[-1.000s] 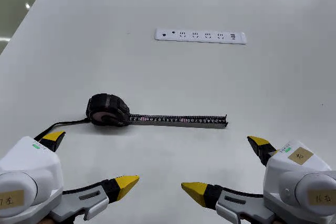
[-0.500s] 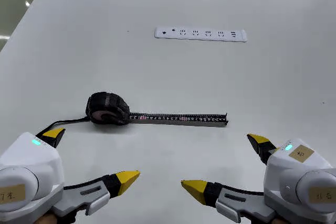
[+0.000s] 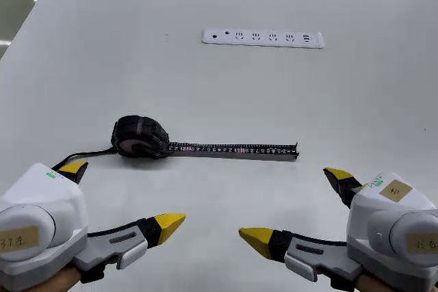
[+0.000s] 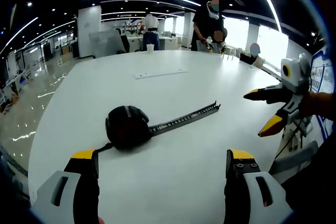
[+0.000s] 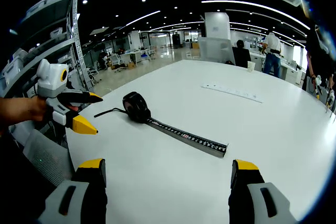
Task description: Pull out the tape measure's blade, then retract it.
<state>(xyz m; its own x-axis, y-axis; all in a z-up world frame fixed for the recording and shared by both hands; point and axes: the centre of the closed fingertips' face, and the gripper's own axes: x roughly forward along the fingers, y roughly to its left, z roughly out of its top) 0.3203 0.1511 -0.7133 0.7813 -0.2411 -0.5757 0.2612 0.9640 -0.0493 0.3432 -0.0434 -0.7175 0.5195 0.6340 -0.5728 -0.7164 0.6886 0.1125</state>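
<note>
One black tape measure [image 3: 140, 137] lies on its side on the white surface [image 3: 205, 94], left of the middle in the head view, with its blade [image 3: 233, 150] drawn out flat to the right and ending in a small upturned hook [image 3: 295, 148]. A thin black cord [image 3: 92, 153] trails from the case's left side toward the near edge, and its far end passes behind the yellow tip of the left gripper [image 3: 122, 193], so where it stops cannot be seen. That gripper hangs near and left of the case, touching nothing, its fingers [image 3: 159, 226] spread wide with nothing between them. The right gripper [image 3: 294, 203] sits near and below the blade's hooked end, just as wide open and holding nothing. Bare surface separates both grippers from the tape. Well beyond the tape, a white power strip [image 3: 263, 37] lies flat, roughly parallel to the blade. In the left gripper view, several people [image 4: 210, 24] stand past the far edge of the surface. The figures printed on the blade are too small to read, the handwritten labels on the gripper bodies are unclear, and both bodies are cut off by the lower frame edge.
</note>
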